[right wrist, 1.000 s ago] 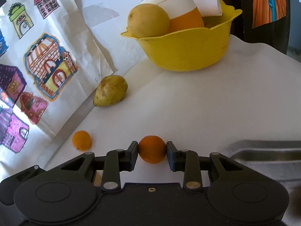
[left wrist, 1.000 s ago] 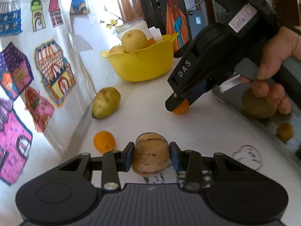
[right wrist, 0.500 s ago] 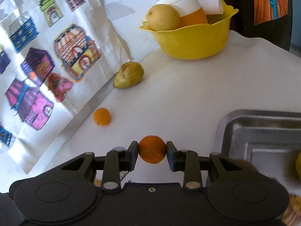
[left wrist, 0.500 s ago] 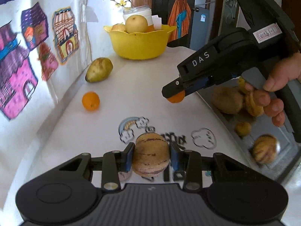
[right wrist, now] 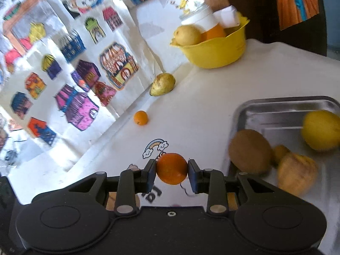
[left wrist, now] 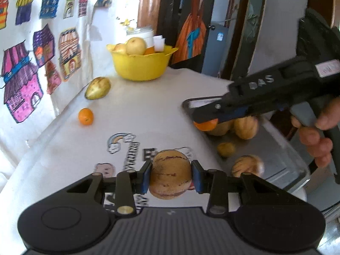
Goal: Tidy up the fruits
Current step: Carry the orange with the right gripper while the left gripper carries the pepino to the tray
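My left gripper [left wrist: 171, 175] is shut on a tan, purple-streaked melon-like fruit [left wrist: 170, 173], held above the white table [left wrist: 138, 114]. My right gripper [right wrist: 171, 170] is shut on a small orange [right wrist: 172, 168]; in the left wrist view that right gripper [left wrist: 205, 120] hangs over the near-left corner of the metal tray [left wrist: 282, 165]. The tray [right wrist: 276, 108] holds several fruits: a brown one [right wrist: 250, 150], a yellow one [right wrist: 320, 129] and a striped one [left wrist: 247, 165]. A loose orange [left wrist: 85, 116] and a green-yellow pear [left wrist: 98, 87] lie by the wall.
A yellow bowl [left wrist: 140, 65] with pears, an orange and a white jar stands at the far end of the table. A cloth with coloured house drawings [right wrist: 80, 104] hangs along the left. A person's hand [left wrist: 316, 136] grips the right tool.
Both grippers have pulled back and risen with their fruits still held. The right gripper has swung right, from over the bare table to above the tray; the bowl now looks farther away.
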The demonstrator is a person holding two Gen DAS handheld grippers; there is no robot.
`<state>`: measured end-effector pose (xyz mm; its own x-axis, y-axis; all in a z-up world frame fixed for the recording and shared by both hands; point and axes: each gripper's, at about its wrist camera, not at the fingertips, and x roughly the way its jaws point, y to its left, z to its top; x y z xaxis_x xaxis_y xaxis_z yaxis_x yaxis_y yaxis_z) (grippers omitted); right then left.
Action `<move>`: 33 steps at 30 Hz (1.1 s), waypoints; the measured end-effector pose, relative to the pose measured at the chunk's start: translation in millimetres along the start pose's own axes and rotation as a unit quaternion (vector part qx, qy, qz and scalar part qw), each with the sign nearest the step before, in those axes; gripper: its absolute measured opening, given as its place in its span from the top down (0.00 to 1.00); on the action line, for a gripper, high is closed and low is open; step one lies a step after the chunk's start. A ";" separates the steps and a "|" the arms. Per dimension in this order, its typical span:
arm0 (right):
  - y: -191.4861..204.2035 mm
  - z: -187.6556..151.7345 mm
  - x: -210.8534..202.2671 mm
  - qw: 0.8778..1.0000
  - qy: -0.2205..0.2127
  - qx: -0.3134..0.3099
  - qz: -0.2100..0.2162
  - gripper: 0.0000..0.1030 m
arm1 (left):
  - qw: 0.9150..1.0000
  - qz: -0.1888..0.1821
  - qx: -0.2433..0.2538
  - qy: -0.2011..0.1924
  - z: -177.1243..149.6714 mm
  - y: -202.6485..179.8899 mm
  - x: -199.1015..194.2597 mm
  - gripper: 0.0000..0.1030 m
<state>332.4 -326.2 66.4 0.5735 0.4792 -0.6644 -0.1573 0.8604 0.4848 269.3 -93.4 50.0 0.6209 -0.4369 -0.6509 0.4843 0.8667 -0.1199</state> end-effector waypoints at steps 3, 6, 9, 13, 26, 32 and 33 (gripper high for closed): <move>-8.1 -10.6 -26.9 1.000 -0.016 0.001 -0.005 0.67 | 1.000 -0.007 0.005 -0.013 -3.0 -17.6 -6.8 0.59; -20.7 -22.6 -51.1 0.999 -0.033 0.001 -0.020 0.67 | 1.000 -0.019 0.007 -0.022 -8.4 -36.9 -11.7 0.59; -38.8 -36.0 -68.7 0.998 -0.046 0.010 -0.040 0.67 | 0.999 -0.031 0.008 -0.026 -14.2 -55.4 -13.6 0.59; -66.6 -52.4 -82.3 0.997 -0.052 0.025 -0.056 0.67 | 0.998 -0.048 0.001 -0.031 -21.1 -78.7 -9.5 0.59; -117.7 -84.2 -83.8 0.992 -0.083 0.022 -0.092 0.67 | 0.996 -0.084 -0.018 -0.036 -46.6 -129.4 28.7 0.59; -114.3 -85.3 -75.2 0.988 -0.100 -0.023 -0.112 0.67 | 0.997 -0.069 -0.007 -0.040 -47.8 -137.1 35.9 0.59; -113.2 -85.6 -73.7 0.988 -0.101 -0.028 -0.114 0.67 | 0.997 -0.068 -0.003 -0.040 -48.5 -138.1 35.8 0.59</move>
<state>239.1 -444.1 11.8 0.7472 0.2324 -0.6227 -0.0472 0.9531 0.2990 194.7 -217.1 6.9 0.5969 -0.5681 -0.5666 0.5640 0.7994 -0.2073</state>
